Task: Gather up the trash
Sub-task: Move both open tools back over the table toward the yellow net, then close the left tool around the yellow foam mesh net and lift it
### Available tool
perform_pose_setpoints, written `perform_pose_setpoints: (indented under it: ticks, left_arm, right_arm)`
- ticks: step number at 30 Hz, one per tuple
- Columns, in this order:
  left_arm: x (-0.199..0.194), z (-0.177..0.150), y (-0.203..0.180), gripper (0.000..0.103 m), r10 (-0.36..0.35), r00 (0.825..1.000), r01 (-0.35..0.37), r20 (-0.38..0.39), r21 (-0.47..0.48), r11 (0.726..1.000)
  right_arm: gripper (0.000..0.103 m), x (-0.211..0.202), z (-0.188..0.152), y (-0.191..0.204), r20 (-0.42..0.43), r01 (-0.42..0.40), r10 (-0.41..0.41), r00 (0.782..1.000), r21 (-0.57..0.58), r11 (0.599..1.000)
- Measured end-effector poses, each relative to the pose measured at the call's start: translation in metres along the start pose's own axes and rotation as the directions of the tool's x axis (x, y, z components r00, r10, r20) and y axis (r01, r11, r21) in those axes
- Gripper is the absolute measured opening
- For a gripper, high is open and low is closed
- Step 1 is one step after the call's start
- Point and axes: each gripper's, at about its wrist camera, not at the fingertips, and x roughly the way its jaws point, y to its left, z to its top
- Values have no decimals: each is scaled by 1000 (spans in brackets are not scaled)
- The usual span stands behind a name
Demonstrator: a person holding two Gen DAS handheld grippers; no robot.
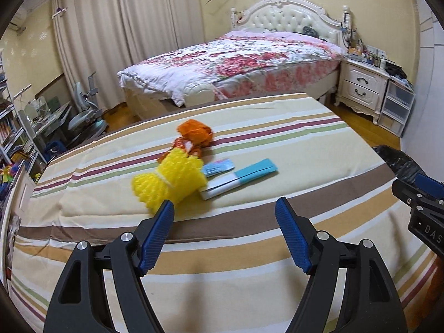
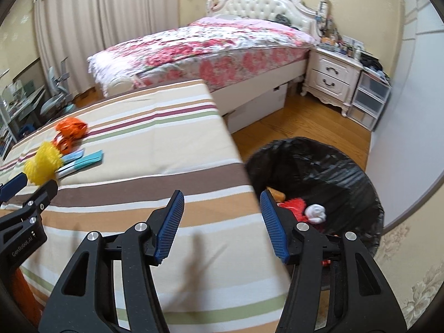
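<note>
You have bare striped cloth (image 1: pixel 249 252) ahead of both grippers — only the yellow foam net (image 1: pixel 169 181) blocks the boxes (image 1: pixel 241 177).

Both wrist cameras look down slantwise across the striped table (image 1: pixel 277 144) toward the far bed (image 1: pixel 244 55). The right view sits further right, over the bin (image 2: pixel 333 166). Both share the table's litter.

Left gripper (image 1: pixel 224 208): black angular arms, triangular cutouts, silver round screws at pivots, blue ribbed pads (image 1: pixel 155 238). Right gripper (image 2: pixel 222 202): same build, blue ribbed pads (image 2: pixel 169 224). White lettering on each gripper's side body, seen from other gripper's camera.
</note>
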Motion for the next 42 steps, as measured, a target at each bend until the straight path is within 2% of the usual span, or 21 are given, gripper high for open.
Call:
perform_pose_setpoints:
  ticks: [8,11,29,31,32,38,42]
  left_arm:
    - [8,7,39,74,50,999,-50,16,-45,998]
    - [16,13,45,74,54,998,-53,16,-42,998]
    - [48,15,67,74,-56,998,55,-43,-5,998]
    - [48,15,69,70,-72,996,72,-43,-5,997]
    - [48,15,68,64,-82,996,82,-45,-3,997]
    - [42,10,69,56,-102,994,103,-44,11,995]
    - [33,6,76,54,-109,993,108,-38,-14,994]
  right_arm:
    - [57,7,13,48,-7,-44,44,999,-89,995]
    - [63,7,18,61,-1,-49,49,999,-109,993]
    - [64,39,58,101,-1,-45,45,999,-156,987]
    - [64,45,62,105,-10,-51,50,999,-163,985]
    - [64,47,63,107,-14,-52,51,999,-166,985]
    - [64,61,69,118,-36,-56,50,998,-193,980]
    - [64,71,72,123,-60,-60,49,997,-201,978]
